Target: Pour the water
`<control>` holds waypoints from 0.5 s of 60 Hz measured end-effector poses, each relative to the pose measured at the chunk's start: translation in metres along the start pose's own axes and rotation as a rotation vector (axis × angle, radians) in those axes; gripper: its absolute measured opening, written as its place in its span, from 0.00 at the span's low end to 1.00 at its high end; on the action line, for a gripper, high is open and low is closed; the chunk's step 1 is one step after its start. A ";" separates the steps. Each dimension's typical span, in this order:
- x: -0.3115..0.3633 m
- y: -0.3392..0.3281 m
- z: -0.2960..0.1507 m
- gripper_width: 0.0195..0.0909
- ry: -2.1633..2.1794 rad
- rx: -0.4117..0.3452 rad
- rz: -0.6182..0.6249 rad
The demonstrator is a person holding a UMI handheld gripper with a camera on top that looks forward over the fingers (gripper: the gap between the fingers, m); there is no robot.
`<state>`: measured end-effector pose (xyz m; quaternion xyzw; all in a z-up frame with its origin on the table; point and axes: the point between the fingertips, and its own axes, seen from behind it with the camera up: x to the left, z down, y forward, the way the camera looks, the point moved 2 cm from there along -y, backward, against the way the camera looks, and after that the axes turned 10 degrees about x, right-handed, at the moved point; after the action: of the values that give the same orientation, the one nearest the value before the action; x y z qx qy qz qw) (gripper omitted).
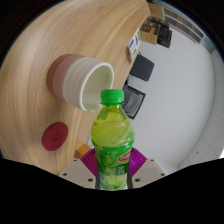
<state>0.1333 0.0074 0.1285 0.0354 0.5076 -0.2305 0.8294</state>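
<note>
Beyond my work I list: a round light-wood counter (40,45); a small flat red disc (55,136) lying on it near its edge; a pale floor (185,110) past the counter's rim; two dark squarish items (143,68) on that floor; cluttered furniture (160,32) farther off, indistinct.

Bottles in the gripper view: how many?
1. The green bottle with a green cap stands upright between the gripper fingers, gripped at its lower body, just short of the white cup on the wooden table. None other is visible.
</note>
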 end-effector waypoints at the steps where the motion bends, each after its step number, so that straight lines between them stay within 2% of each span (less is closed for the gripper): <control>1: -0.003 0.000 -0.002 0.22 -0.019 -0.004 0.015; 17: -0.005 0.001 -0.010 0.23 -0.033 -0.040 0.014; 26: 0.001 -0.016 0.001 0.23 0.282 -0.061 -0.113; 30: 0.004 -0.026 0.005 0.23 0.506 -0.117 -0.224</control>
<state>0.1279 -0.0183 0.1321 -0.0125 0.7119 -0.2747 0.6462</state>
